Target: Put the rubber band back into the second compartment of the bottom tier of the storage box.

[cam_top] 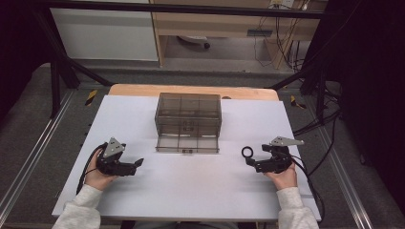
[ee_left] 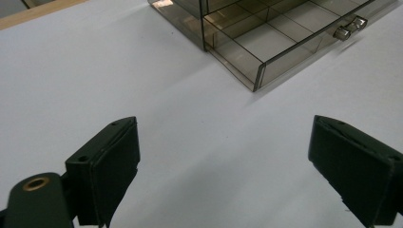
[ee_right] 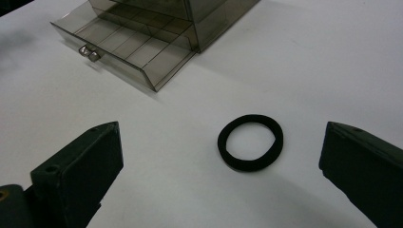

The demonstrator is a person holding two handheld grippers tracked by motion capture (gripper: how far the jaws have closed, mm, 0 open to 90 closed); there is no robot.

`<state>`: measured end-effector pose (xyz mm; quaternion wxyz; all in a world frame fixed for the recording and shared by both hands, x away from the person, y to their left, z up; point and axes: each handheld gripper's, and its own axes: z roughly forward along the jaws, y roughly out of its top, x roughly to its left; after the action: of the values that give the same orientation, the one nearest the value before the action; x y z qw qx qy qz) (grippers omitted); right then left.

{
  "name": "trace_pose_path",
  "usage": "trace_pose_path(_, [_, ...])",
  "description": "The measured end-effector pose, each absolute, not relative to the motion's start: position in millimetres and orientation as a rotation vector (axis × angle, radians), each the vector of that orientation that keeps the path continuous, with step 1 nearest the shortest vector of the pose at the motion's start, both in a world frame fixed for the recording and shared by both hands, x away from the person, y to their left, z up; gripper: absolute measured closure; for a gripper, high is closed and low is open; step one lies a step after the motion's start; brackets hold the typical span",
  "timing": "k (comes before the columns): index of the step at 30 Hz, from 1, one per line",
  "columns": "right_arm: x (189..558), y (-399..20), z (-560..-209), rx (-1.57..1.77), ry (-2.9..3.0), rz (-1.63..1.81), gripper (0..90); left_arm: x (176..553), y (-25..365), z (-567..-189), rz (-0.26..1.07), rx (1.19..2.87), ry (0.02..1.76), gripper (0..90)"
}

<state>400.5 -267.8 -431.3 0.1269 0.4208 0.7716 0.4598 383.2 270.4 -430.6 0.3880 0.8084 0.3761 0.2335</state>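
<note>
Lining up my right tool [ee_right: 221, 156], jaws wide open & empty, round the black ring [ee_right: 250, 142] so it'll grab cleanly for the open drawer [ee_right: 124, 47].

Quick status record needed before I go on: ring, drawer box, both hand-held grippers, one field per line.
ring: black ring lying flat on the white table, just ahead of the right hand-held gripper, untouched
drawer box: smoky clear drawer box at the middle of the table, its bottom drawer pulled out; the compartments in sight look empty
left hand-held gripper: jaws open, holding nothing, resting left of the box
right hand-held gripper: jaws open, aimed at the ring, not yet around it
</note>
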Motion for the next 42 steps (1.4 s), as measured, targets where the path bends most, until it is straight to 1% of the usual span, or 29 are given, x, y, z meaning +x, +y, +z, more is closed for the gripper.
trace_pose_path(11, [410.8,-264.0,-423.7,1.249,2.242,1.319,2.0,381.5,276.7,-432.1,0.568,2.039,0.973,9.2])
trace_pose_path(20, [426.6,-260.3,-416.3,1.262,2.229,1.317,3.1,381.4,279.3,-433.2,0.557,2.033,0.981,7.5])
trace_pose_path(26, [435.4,-262.5,-417.6,1.288,2.228,1.277,3.8,380.2,277.8,-433.4,0.545,2.034,0.969,5.5])
trace_pose_path(33, [439.6,-267.0,-417.0,1.314,2.225,1.254,5.6,380.5,279.1,-435.4,0.531,2.03,0.966,5.1])
trace_pose_path(42, [443.6,-266.1,-425.6,1.332,2.249,1.214,9.2,382.3,277.5,-438.6,0.521,2.043,0.979,5.3])
